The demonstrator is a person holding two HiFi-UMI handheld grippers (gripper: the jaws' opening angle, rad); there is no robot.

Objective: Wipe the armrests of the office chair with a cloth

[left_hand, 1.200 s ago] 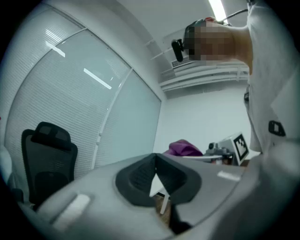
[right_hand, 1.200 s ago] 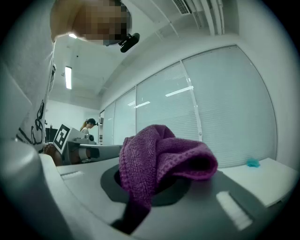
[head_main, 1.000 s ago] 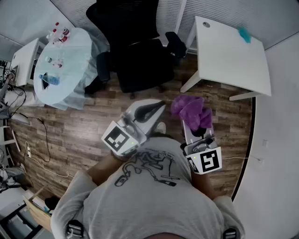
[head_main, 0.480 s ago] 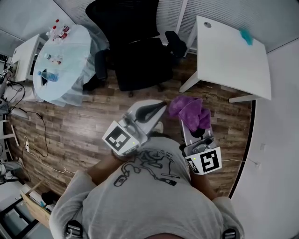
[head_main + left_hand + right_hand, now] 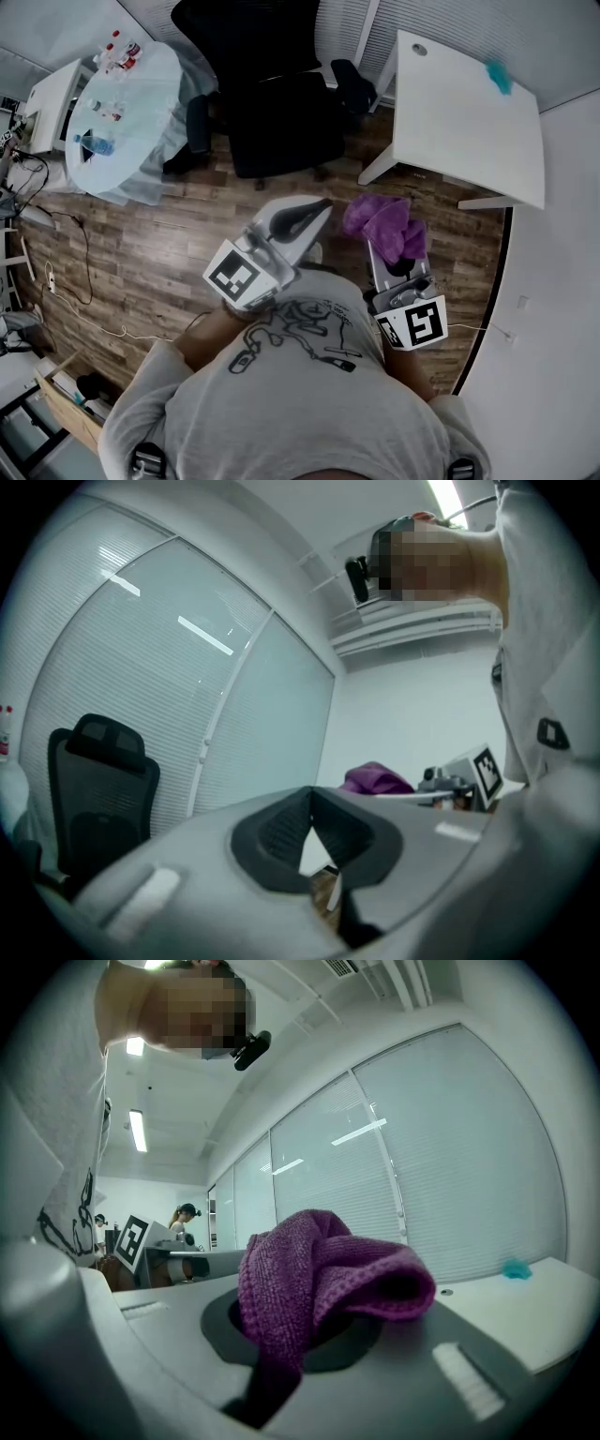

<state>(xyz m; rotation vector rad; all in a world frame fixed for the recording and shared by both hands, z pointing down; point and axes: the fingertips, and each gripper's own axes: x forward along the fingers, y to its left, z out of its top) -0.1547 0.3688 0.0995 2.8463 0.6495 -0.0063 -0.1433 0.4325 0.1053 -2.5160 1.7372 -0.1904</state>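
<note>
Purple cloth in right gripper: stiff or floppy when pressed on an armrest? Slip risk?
Likely floppy: the purple cloth folds over itself and droops across the right gripper. Probably light: the bunch stands above the jaws without sagging far. Slip seems unlikely; its textured weave is pinched between the jaws, though loose folds may drag.

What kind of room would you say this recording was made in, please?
Probably an office: a black office chair stands beside a white desk on wood-look flooring, with blind-covered glass walls behind.
</note>
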